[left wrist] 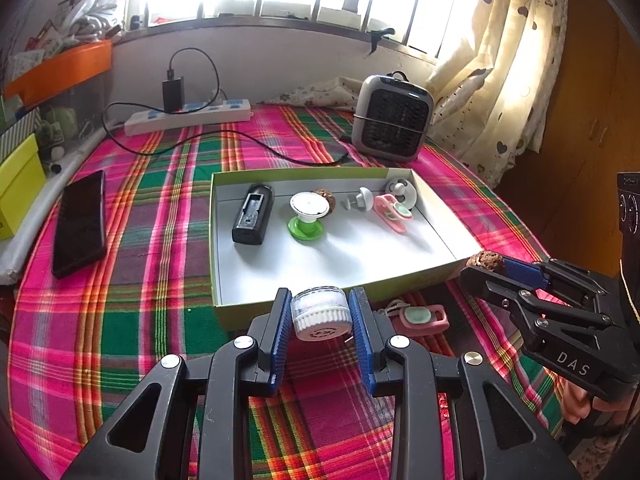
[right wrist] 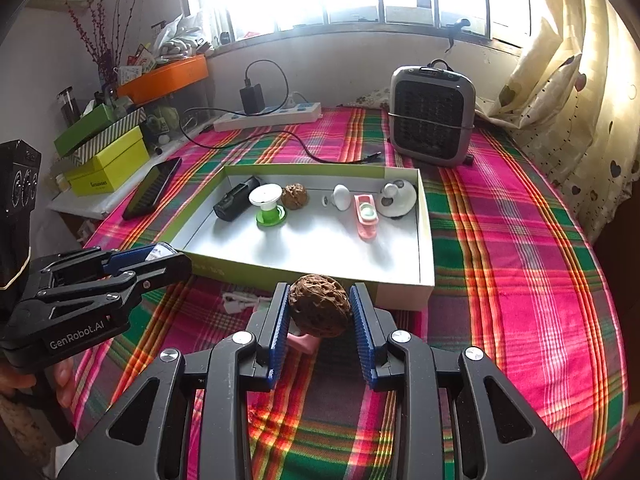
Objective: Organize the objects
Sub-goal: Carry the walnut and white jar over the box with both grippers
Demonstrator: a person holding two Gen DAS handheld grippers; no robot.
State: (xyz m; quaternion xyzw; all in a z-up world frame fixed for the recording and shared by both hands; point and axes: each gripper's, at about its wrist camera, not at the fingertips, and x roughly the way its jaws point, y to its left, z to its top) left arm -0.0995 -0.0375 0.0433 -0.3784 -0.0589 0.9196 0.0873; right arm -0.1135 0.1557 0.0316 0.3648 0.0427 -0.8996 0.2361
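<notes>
My left gripper (left wrist: 320,312) is shut on a small clear jar with a white ribbed cap (left wrist: 321,313), held just short of the near wall of the green-edged box (left wrist: 280,300). My right gripper (right wrist: 319,312) is shut on a brown walnut (right wrist: 319,310), also held before the box's near wall (right wrist: 400,294). The box holds a black device (left wrist: 253,215), a green-and-white spool (left wrist: 308,212), another walnut (right wrist: 294,196), a white knob (right wrist: 340,197), a pink clip (right wrist: 366,210) and a white round piece (right wrist: 396,198). A second pink clip (left wrist: 420,317) lies on the cloth outside.
A black phone (left wrist: 80,222) lies left of the box on the plaid cloth. A power strip with charger and cable (left wrist: 188,114) and a small heater (left wrist: 392,118) stand at the back. Yellow and orange boxes (right wrist: 108,164) sit at the left, a curtain (right wrist: 560,92) at the right.
</notes>
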